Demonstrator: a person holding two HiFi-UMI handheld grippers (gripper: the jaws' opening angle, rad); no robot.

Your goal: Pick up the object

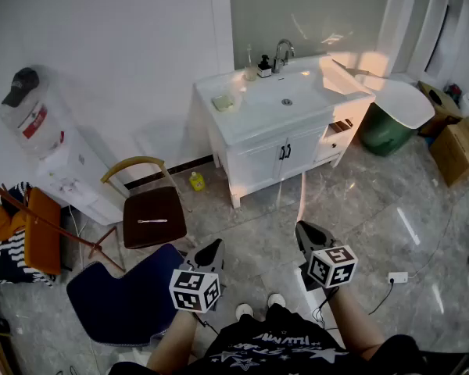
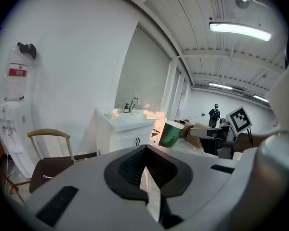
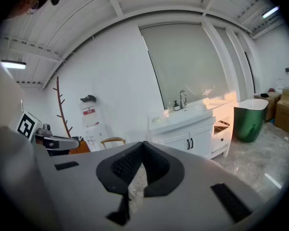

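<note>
Both grippers hang above the tiled floor (image 1: pixel 352 201), well apart from the white vanity ahead. The left gripper (image 1: pixel 210 250) has its fingers closed tip to tip with nothing between them. The right gripper (image 1: pixel 306 230) is the same: fingers together, empty. A pale green pad (image 1: pixel 223 101) lies near the left edge of the vanity tabletop (image 1: pixel 254 125), beside the basin. A small yellow bottle (image 1: pixel 197 181) stands on the floor by the vanity's left foot. Which of these is the object cannot be told
</note>
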